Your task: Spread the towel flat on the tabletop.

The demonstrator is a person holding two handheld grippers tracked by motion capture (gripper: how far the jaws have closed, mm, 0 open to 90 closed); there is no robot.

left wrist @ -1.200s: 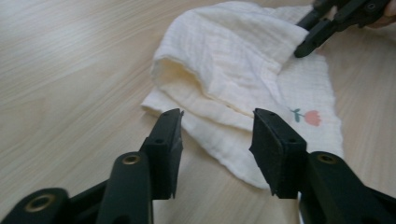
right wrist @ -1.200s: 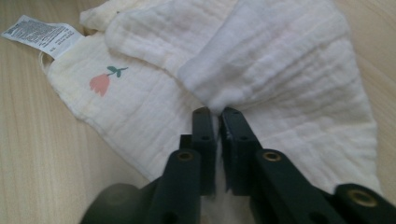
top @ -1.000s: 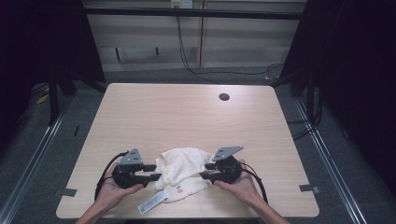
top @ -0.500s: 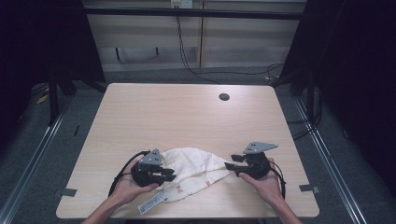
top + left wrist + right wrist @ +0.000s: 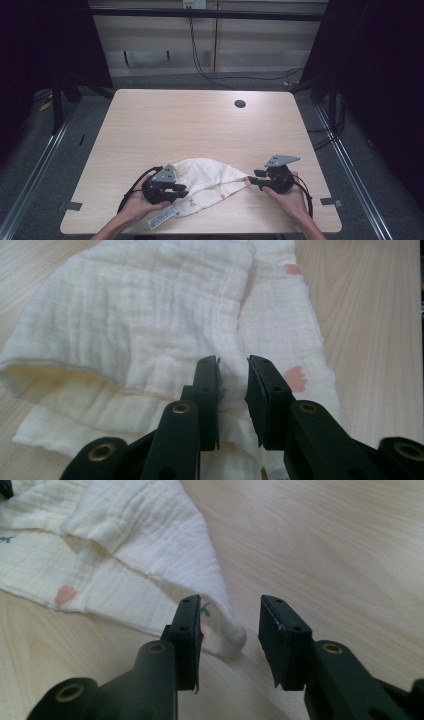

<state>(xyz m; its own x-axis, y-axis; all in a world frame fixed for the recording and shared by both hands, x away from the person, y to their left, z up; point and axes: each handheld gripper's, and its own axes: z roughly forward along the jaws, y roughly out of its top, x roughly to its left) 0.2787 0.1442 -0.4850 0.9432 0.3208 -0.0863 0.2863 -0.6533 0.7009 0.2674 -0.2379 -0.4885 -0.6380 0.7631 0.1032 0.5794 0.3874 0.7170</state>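
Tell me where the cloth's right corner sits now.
In the high view the cloth lies at the table's near edge; its right corner lies between the right gripper's open jaws.

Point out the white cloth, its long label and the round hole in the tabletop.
white cloth (image 5: 205, 175), high view, on its bunched middle.
long label (image 5: 163, 216), high view, on the strip's middle, near the table's front edge.
round hole (image 5: 240, 104), high view, on its dark centre.

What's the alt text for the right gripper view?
Two black jaws of the right gripper stand open around the pointed corner of a crumpled white muslin cloth with small pink marks, pads not pressing on it. The cloth lies on a light wooden table.
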